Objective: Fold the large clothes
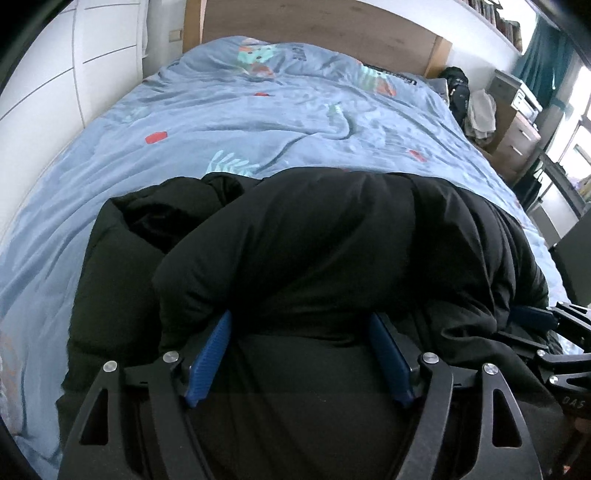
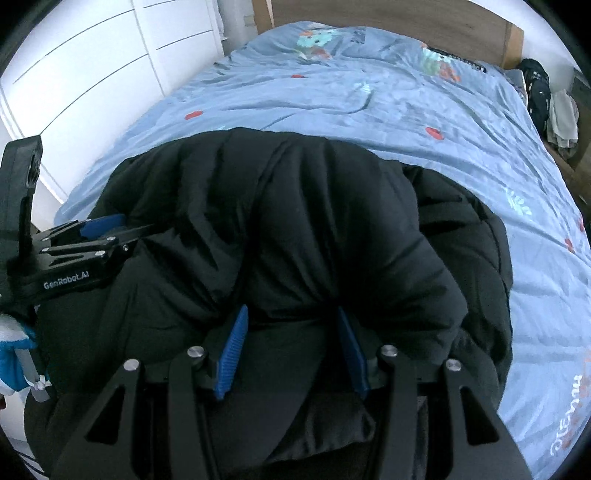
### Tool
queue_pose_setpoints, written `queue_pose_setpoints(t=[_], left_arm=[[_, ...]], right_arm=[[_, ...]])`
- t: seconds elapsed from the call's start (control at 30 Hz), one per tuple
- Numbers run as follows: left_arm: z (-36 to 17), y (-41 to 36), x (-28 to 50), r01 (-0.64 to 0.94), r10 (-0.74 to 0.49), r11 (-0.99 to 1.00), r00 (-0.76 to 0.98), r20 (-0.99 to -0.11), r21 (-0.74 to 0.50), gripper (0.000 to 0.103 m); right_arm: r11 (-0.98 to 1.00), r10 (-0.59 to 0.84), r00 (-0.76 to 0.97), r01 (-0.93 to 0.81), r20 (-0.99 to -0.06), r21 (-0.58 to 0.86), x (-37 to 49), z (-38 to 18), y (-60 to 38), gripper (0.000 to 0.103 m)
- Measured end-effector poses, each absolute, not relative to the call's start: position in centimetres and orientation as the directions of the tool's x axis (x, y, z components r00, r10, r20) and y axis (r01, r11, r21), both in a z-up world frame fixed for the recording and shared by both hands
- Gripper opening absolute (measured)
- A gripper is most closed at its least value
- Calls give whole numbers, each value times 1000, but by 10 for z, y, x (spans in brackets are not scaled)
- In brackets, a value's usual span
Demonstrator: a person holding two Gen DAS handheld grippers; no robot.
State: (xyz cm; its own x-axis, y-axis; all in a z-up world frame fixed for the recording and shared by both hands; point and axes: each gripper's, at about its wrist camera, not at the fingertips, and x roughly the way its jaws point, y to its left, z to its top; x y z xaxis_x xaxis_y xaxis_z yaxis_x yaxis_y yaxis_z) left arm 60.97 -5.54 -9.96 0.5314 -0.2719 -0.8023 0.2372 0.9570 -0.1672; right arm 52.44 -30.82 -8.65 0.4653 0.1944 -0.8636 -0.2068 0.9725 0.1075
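A bulky black padded jacket (image 1: 314, 240) lies bunched on the near part of the bed; it also fills the right wrist view (image 2: 295, 221). My left gripper (image 1: 301, 321) has its blue pads (image 1: 212, 354) apart with a thick fold of jacket between them, fingertips buried in the fabric. My right gripper (image 2: 291, 314) also holds a thick fold between its blue pads (image 2: 232, 350). The right gripper shows at the right edge of the left view (image 1: 532, 317); the left gripper shows at the left of the right view (image 2: 99, 225).
The bed has a light blue patterned duvet (image 1: 258, 122) and a wooden headboard (image 1: 332, 26). White wardrobe doors (image 1: 55, 74) stand to the left. A nightstand with clothes and a dark bag (image 1: 476, 107) is at the far right, beside drawers (image 1: 517, 136).
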Motion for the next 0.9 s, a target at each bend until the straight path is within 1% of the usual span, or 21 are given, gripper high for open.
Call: queue_pose_setpoints(t=[0.2, 0.33, 0.47, 0.57, 0.67, 0.8, 0.9], left_arm=[[-115, -61, 609, 239, -244, 962, 539, -806, -131, 76], [-106, -59, 607, 256, -245, 958, 504, -828, -128, 76], [-71, -46, 589, 265, -258, 955, 525, -811, -132, 76], [-41, -34, 571, 275, -275, 951, 558, -783, -138, 76], [-25, -32, 556, 294, -299, 944, 568, -767, -151, 76], [-21, -44, 537, 344, -340, 925, 560, -756, -162, 76], [-37, -54, 530, 372, -369, 910, 525, -767, -183, 76]], right_arm=[[975, 193, 437, -185, -879, 122, 544, -112, -315, 48], [976, 155, 413, -203, -897, 76, 546, -114, -309, 48], [976, 150, 387, -203, -910, 75, 542, -89, -306, 48], [969, 174, 426, -237, -888, 77, 528, -57, -303, 48], [959, 205, 463, -273, -862, 81, 509, -27, -300, 48], [947, 232, 473, -308, -850, 87, 494, -14, -292, 48], [944, 223, 456, -322, -862, 74, 491, -24, -286, 48]])
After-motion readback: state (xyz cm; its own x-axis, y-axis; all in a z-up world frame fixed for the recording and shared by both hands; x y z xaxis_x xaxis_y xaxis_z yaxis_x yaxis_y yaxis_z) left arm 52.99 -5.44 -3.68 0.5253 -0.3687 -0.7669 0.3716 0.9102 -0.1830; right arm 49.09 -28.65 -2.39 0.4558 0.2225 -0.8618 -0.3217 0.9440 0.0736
